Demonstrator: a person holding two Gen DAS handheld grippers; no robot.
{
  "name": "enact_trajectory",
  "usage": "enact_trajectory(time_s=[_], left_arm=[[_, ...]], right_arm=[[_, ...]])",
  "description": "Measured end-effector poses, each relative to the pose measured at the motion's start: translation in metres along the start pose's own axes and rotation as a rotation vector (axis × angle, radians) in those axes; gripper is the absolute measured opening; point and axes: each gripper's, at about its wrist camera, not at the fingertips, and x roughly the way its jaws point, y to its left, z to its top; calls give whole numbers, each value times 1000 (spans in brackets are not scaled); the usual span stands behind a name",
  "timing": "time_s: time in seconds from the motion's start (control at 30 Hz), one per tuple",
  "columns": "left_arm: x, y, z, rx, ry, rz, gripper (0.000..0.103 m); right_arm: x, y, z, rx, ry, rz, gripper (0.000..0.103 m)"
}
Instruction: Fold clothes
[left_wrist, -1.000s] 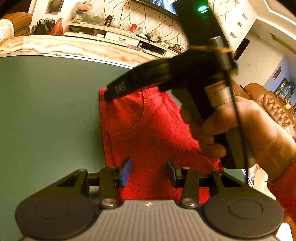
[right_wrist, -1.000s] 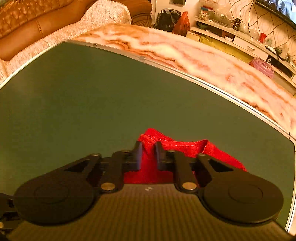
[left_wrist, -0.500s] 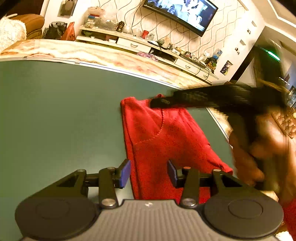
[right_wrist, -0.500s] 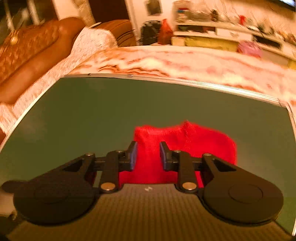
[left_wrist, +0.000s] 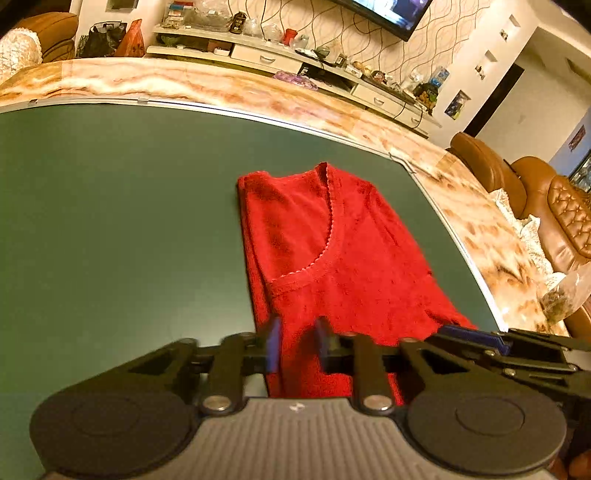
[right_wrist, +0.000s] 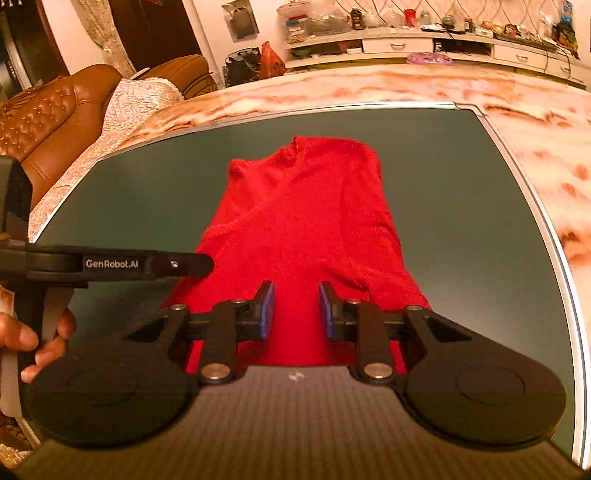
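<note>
A red knitted V-neck garment (left_wrist: 332, 251) lies folded lengthwise on the green mat (left_wrist: 110, 221), neckline at the far end. In the left wrist view my left gripper (left_wrist: 297, 345) hangs over the garment's near hem. Its jaws are closing, with red cloth showing in the narrow gap and no pinch visible. My right gripper (right_wrist: 297, 312) is open over the near hem of the garment (right_wrist: 303, 221), pads apart above the cloth. Each gripper shows in the other's view: the right gripper (left_wrist: 469, 336) at lower right, the left gripper (right_wrist: 203, 264) at left, held by a hand (right_wrist: 33, 339).
The mat's metal edge (right_wrist: 554, 258) runs close on the right, with a marble tabletop (left_wrist: 461, 206) beyond it. Brown leather sofas (left_wrist: 554, 206) stand to the side. A low cabinet (left_wrist: 258, 55) with clutter lines the far wall.
My right gripper let go of the far collar end, opened, and swung back to the near hem beside the left one. My left jaws narrowed. The garment now lies flat.
</note>
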Motion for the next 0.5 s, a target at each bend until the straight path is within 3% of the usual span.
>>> enact_trajectory(time_s=[0.1,0.23,0.37,0.5], left_arm=[[-1,1,-1,4,-4,9,6],[-6,-3,-1,26,-18,22,4],[-11,-6,2,39,-37,29,4],[-10,-2,5,31,-35,35,3]], right_arm=[[4,-2,1,22,18,-19,31],[4,1,3,44,46,-63,31],[4,6,5,53,58,-70,45],[5,15,6,29,70,-96,48]])
